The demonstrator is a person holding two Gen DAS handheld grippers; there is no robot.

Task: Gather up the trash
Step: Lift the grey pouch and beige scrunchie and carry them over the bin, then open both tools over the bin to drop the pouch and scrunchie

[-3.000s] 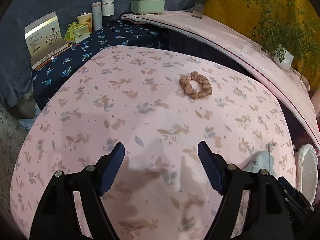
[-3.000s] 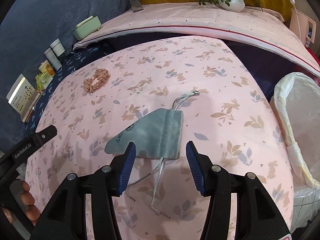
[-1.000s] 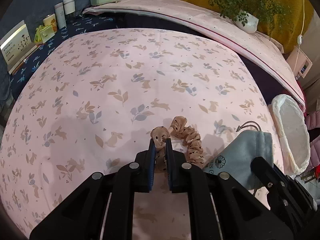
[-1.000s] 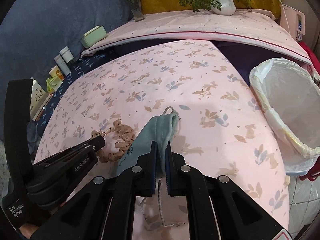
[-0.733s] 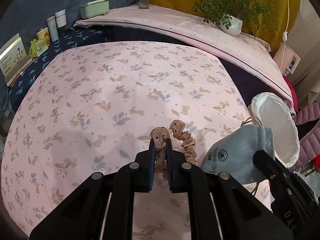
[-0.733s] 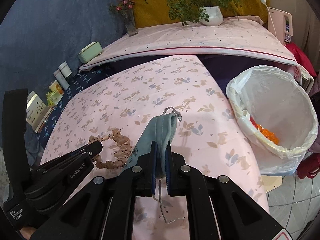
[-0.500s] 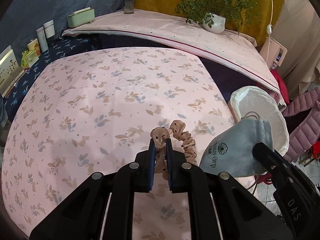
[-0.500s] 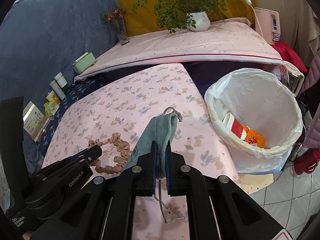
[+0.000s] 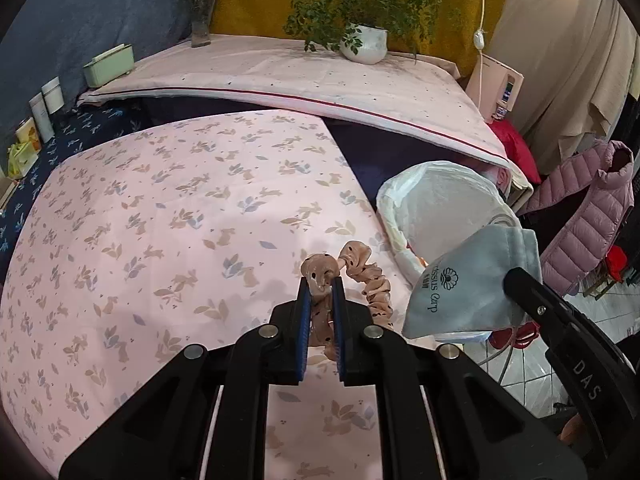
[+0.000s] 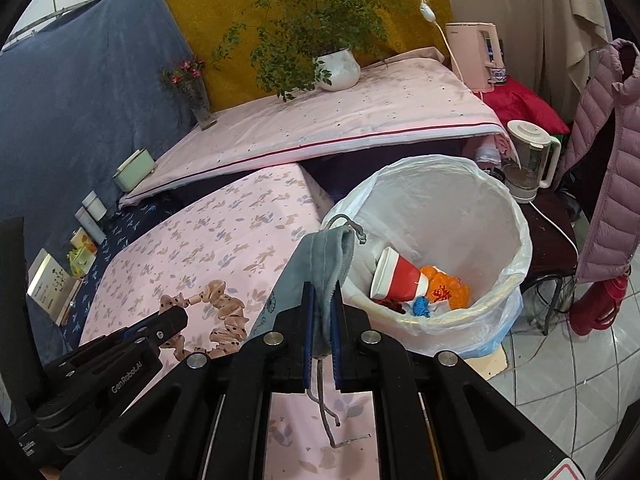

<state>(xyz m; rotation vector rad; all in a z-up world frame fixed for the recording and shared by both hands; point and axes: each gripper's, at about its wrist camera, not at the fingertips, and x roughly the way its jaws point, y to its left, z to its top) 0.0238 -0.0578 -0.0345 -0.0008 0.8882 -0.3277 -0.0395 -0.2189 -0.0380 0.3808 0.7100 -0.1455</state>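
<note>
Two pieces of trash are in the air at once, each clamped in its own jaws. The left gripper (image 9: 320, 312) is closed on a tan scrunchie (image 9: 362, 280), whose loop hangs off to the right of the jaws; the right gripper (image 10: 320, 312) is closed on a grey drawstring pouch (image 10: 320, 264), which stands up out of the jaws while its cords dangle below them.

Three seconds ago both sets of jaws were apart, the scrunchie lying well ahead of the left pair and the pouch flat between the right pair on the pink patterned cover (image 9: 160, 240). A second ago both were already gripped, still low over the cover. Since then the hands have lifted and swung toward the white-lined trash bin (image 10: 512, 216), which now sits just ahead and to the right of the right jaws, its mouth open and a red-and-white cup (image 10: 400, 276) and orange scraps visible inside. From the left jaws the bin is ahead and right, partly hidden behind the pouch.

So pickup looks finished and the carry is nearly over; what remains, I judge, is bringing each item over the bin mouth and letting go. The scrunchie has further to travel.
</note>
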